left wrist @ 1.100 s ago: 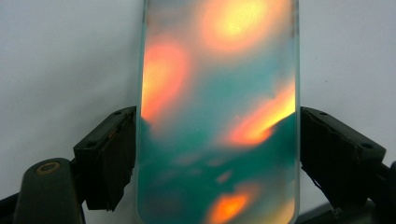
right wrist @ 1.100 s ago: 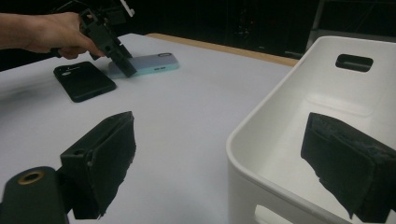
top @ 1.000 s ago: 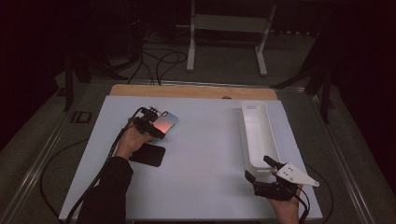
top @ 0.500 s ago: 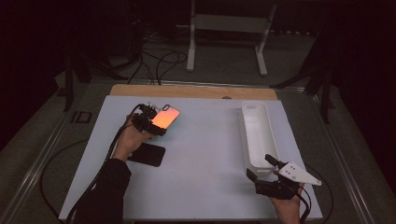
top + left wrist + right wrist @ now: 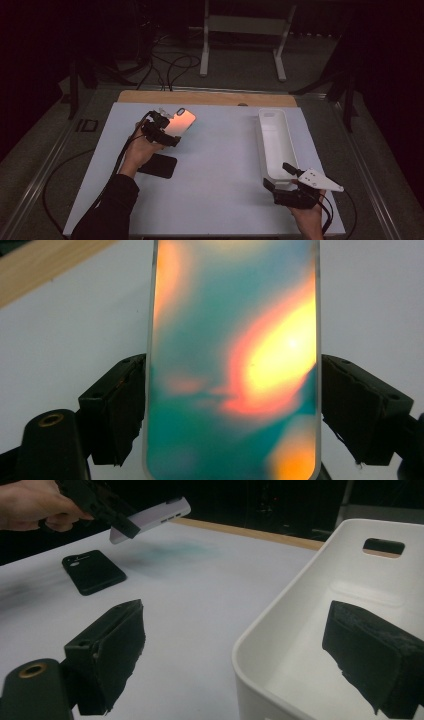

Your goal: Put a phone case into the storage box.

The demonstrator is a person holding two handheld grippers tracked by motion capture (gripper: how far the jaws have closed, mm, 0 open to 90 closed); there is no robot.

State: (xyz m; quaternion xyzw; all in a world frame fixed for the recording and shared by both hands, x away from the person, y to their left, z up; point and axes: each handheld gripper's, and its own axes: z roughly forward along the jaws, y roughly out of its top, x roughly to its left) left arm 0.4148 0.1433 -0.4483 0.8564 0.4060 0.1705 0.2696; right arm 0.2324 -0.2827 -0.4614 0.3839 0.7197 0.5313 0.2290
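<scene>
Nearest to me, my right claw hangs low at the near right corner of the bench, its two black padded jaws standing wide apart with nothing between them. One jaw sits over the near end of the white bin. That bin is a long, smooth plastic trough with rounded corners and a slot handle cut in its far end wall; what I can see of its inside is bare.

Farther left, a black phone case lies flat on the white bench top, matte, with a small camera cutout at one corner. I can read no writing on it.

Beyond that, my left claw grips the phone by its long edges, jaws pressed on either side, holding it in the air above the bench and tilted. Its screen glows with blurred orange, yellow and teal, and its rim is pale with small slots at one end. A cable trails from the claw back along my sleeve.

At the far edge runs a strip of light wood.
</scene>
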